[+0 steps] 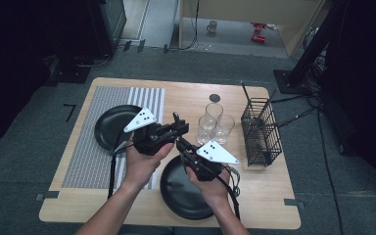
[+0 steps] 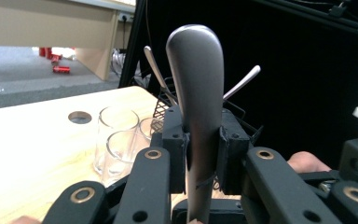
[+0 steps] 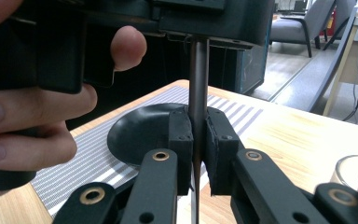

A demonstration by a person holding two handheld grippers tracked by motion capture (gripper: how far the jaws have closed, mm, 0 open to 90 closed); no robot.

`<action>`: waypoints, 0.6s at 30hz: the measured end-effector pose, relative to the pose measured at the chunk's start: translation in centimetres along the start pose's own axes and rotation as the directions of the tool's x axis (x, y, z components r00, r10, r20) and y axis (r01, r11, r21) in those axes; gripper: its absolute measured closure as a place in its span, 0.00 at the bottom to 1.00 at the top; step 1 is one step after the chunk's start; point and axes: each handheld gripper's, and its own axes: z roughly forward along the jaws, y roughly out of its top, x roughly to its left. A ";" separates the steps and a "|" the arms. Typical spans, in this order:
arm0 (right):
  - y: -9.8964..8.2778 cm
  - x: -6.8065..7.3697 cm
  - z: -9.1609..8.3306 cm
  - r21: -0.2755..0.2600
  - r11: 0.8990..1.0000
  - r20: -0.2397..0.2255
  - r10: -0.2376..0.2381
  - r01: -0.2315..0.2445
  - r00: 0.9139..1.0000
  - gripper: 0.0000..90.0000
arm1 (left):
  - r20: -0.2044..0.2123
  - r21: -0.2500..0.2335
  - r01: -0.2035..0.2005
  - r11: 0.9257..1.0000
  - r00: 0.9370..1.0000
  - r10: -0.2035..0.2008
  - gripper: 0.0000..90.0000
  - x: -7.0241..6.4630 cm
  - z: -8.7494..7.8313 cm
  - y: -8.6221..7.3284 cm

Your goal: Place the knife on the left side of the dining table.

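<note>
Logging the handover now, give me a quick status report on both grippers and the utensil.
Left gripper shut on the metal utensil. Right gripper shut on its thin shaft. Both held above the table, near the glasses; nothing in the way.

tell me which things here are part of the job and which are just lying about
In the job:
- grey metal cutlery handle, clamped by both grippers
- left gripper, shut on its upper part
- right gripper, shut on its thin lower part

Lying about:
- three clear drinking glasses
- black wire cutlery basket
- two black round plates
- grey striped placemat
- light wooden table
</note>
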 end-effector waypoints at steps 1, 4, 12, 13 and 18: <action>0.0 0.0 0.1 -0.001 1.000 -0.002 0.004 -0.004 1.000 0.93 | 0.000 0.000 0.000 1.000 1.000 0.000 0.87 0.0 0.0 0.0; -0.1 0.0 0.2 -0.005 1.000 -0.004 0.013 -0.013 1.000 0.88 | 0.006 -0.012 -0.013 1.000 1.000 0.013 0.87 0.1 -0.3 0.0; -0.1 -0.9 -0.7 0.081 0.995 0.033 0.051 -0.053 0.998 0.35 | -0.028 -0.033 -0.049 0.998 0.998 0.048 0.87 0.8 -1.5 0.6; -0.3 -1.3 -1.1 0.111 0.993 0.039 0.042 -0.046 0.998 0.21 | -0.032 -0.042 -0.052 0.998 0.998 0.051 0.87 1.0 -1.9 0.6; -1.3 -2.5 -2.1 0.156 0.986 0.050 0.053 -0.060 0.997 0.13 | -0.045 -0.051 -0.048 0.998 0.998 0.046 0.87 1.7 -2.4 0.6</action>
